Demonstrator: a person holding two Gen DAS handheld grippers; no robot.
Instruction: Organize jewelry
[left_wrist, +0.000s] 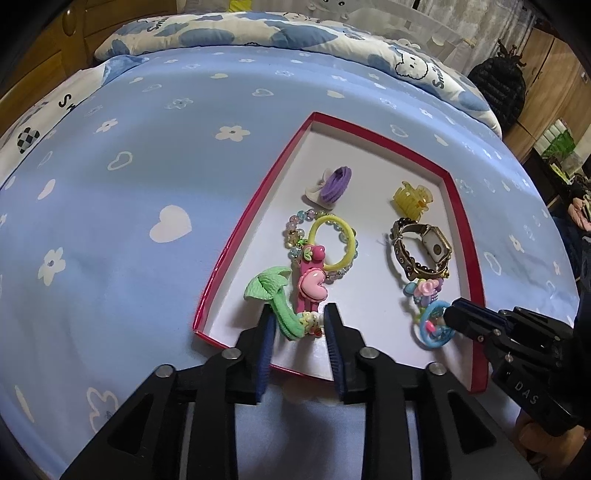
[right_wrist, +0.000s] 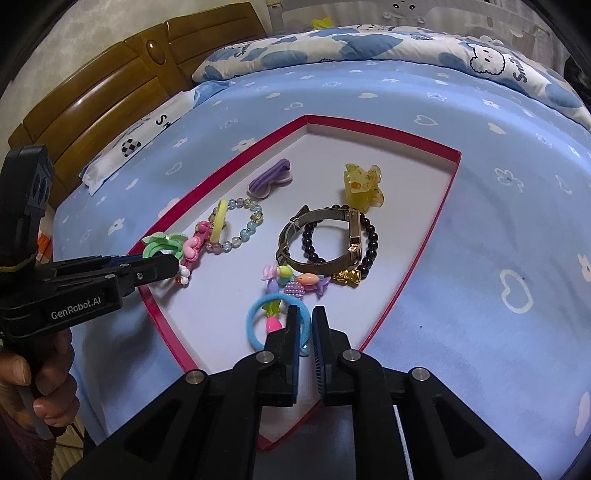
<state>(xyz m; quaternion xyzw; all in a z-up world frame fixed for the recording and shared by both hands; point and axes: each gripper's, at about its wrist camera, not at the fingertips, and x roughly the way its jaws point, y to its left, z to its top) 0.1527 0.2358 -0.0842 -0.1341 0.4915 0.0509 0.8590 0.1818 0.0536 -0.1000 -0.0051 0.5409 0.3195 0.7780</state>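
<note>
A red-rimmed white tray (left_wrist: 255, 206) (right_wrist: 424, 236) lies on the blue bedsheet and holds the jewelry. My left gripper (left_wrist: 297, 317) is open, its jaws on either side of a green hair tie with a leaf (left_wrist: 280, 314) (right_wrist: 162, 245). Beside it lie a pink heart clip (left_wrist: 310, 284) and a yellow hair tie (left_wrist: 332, 243) on a bead bracelet (right_wrist: 240, 225). My right gripper (right_wrist: 304, 314) (left_wrist: 452, 314) has its jaws nearly closed around the rim of a blue hair tie with charms (right_wrist: 273, 321) (left_wrist: 434, 326). A watch (right_wrist: 321, 240) lies farther in.
A purple hair tie (left_wrist: 332, 182) and a yellow claw clip (left_wrist: 412, 199) lie at the tray's far end. A dark bead bracelet (right_wrist: 369, 236) sits by the watch. A patterned quilt (left_wrist: 258, 33) is bunched at the back; a wooden headboard (right_wrist: 110, 85) stands left.
</note>
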